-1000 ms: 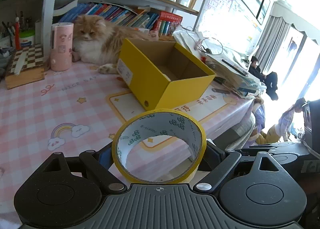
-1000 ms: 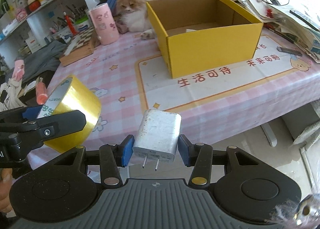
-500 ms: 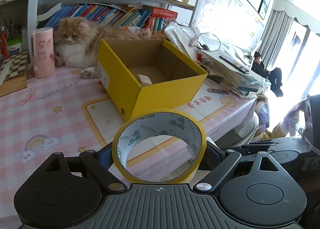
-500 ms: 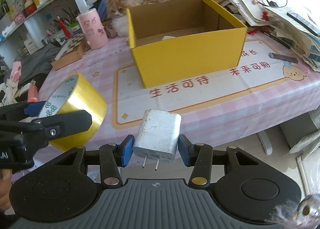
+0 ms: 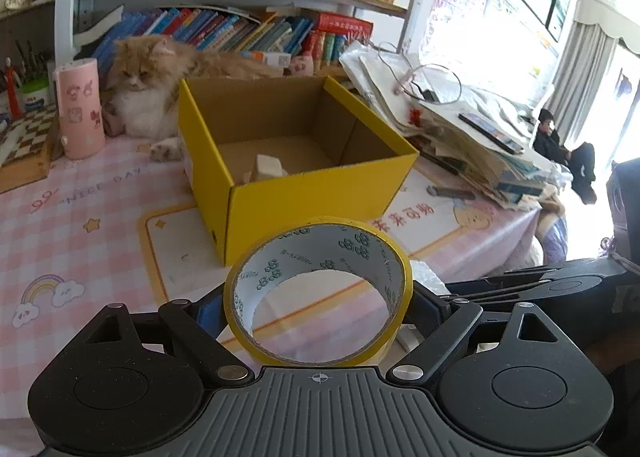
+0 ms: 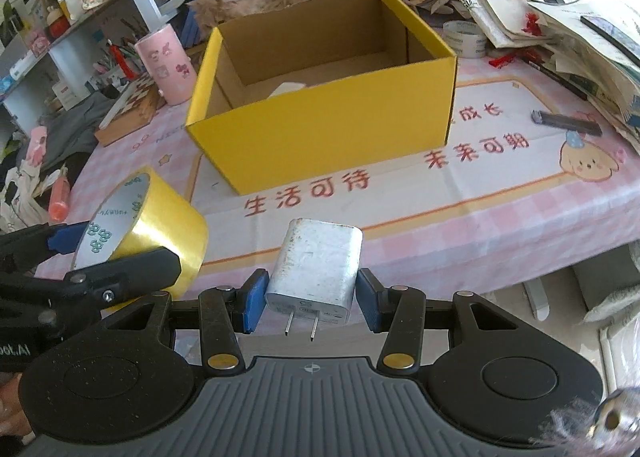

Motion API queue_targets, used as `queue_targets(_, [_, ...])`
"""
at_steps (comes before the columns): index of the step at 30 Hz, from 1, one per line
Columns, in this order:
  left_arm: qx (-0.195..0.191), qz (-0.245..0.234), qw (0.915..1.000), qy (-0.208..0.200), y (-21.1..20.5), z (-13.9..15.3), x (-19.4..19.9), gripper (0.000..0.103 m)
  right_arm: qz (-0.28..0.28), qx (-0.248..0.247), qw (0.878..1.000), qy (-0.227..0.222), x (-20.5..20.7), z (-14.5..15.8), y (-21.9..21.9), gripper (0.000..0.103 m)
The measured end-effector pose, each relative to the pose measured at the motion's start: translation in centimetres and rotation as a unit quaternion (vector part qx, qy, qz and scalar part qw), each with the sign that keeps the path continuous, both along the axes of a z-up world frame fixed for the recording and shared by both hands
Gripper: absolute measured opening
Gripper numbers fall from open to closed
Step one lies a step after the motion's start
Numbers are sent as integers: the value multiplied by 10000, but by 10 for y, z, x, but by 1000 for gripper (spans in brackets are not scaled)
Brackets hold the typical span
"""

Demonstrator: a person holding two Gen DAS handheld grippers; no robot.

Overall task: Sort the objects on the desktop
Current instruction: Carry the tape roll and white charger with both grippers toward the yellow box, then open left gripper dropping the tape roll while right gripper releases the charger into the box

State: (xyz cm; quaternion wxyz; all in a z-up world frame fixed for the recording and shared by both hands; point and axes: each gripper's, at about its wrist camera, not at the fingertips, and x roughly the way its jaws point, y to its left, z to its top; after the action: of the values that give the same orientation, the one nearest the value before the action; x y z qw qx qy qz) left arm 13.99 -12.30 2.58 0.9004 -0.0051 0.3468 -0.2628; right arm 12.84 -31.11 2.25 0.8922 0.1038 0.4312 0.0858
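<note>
My left gripper [image 5: 318, 307] is shut on a wide roll of yellow tape [image 5: 318, 289], held on edge near the table's front. The same tape roll [image 6: 140, 233] shows at the left of the right wrist view. My right gripper [image 6: 310, 299] is shut on a white plug charger [image 6: 316, 267] with its two prongs pointing back at the camera. An open yellow cardboard box [image 5: 296, 161] stands ahead on the pink checked table; a small pale object [image 5: 268, 168] lies inside it. In the right wrist view the yellow box [image 6: 320, 129] is straight ahead.
An orange and white cat [image 5: 148, 89] lies behind the box, beside a pink cylinder [image 5: 78, 109]. A chessboard box [image 6: 128, 113] sits at the left. Stacked papers and cables [image 5: 452, 113] crowd the right side. A dark flat tool [image 6: 566, 123] lies on the mat. Bookshelves stand behind.
Both grippers have travelled toward the yellow box with their loads still held; the box now looks larger and more centred, and its inside shows.
</note>
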Motion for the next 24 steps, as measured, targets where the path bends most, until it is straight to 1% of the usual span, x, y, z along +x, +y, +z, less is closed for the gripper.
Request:
queue_targets(3, [-2, 151, 9999, -57, -9, 2, 2, 91, 131, -34, 9999, -83, 9, 2, -11, 45])
queue_targets(6, [24, 319, 9993, -192, -16, 6, 3, 91, 249, -116, 9993, -267, 17, 7, -20, 45])
queue_targets(9, [73, 401, 9985, -371, -23, 12, 6, 91, 303, -159, 9982, -495, 24, 14, -28, 45])
queue_targets(13, [169, 483, 9958, -761, -32, 27, 17, 91, 377, -179, 9950, -903, 39, 30, -39, 45])
queue_targets(17, [210, 610, 9913, -1151, -41, 41, 36, 91, 472, -261, 9887, -1401, 60, 51, -49, 45])
queue_targets(21, [231, 730, 9862, -1470, -50, 50, 61, 91, 517, -293, 9846, -1642, 88, 63, -56, 45])
queue_targets(24, [448, 776, 9828, -1615, -59, 50, 85, 91, 641, -417, 9819, -1735, 110, 63, -55, 45])
